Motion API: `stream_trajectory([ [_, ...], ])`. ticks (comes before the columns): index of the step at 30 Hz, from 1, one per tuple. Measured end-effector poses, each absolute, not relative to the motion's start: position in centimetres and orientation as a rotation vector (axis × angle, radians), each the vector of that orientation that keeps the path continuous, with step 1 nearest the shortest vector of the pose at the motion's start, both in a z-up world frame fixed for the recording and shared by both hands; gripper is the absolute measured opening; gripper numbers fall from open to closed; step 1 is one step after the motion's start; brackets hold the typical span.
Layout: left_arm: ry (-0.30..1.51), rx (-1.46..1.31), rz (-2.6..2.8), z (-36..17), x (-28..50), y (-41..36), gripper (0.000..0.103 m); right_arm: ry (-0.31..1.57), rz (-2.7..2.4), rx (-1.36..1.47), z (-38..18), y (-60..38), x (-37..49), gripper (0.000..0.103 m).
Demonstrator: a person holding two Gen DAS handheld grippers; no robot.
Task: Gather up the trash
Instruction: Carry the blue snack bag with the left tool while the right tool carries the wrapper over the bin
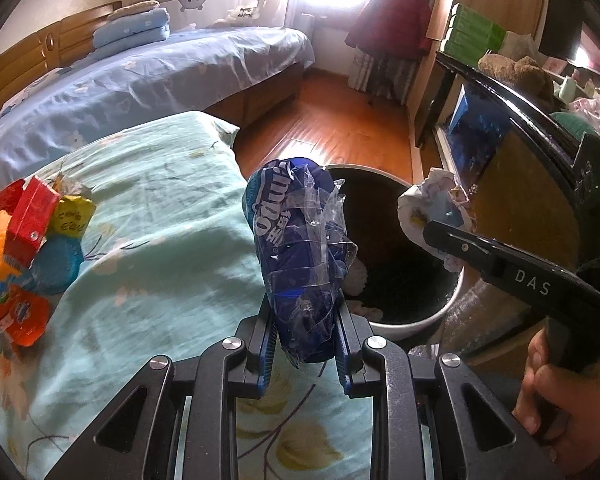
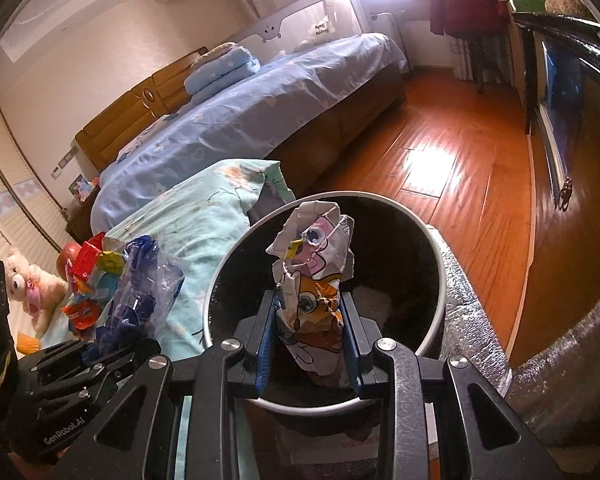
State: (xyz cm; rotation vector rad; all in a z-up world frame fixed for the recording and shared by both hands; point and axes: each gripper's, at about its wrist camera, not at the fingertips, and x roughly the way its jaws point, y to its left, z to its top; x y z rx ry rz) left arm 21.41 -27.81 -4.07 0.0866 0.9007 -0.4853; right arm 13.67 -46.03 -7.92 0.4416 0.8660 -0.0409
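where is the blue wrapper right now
In the left wrist view the blue wrapper sits centre frame, clamped in the left gripper, beside the bin.

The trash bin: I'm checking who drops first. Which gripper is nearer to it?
Right. The right gripper, shut on a cartoon wrapper, is over the trash bin. The left gripper, holding a blue wrapper, is beside it over the bed.
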Motion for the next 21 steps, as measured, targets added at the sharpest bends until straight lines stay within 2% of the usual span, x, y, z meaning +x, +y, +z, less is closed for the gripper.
stream_trajectory([
  [21,0.925,0.108,-0.493,-4.9,23.6,-30.2,0.024,0.881,-0.053,0.452,-8.6,-47.4,14.9,0.030],
])
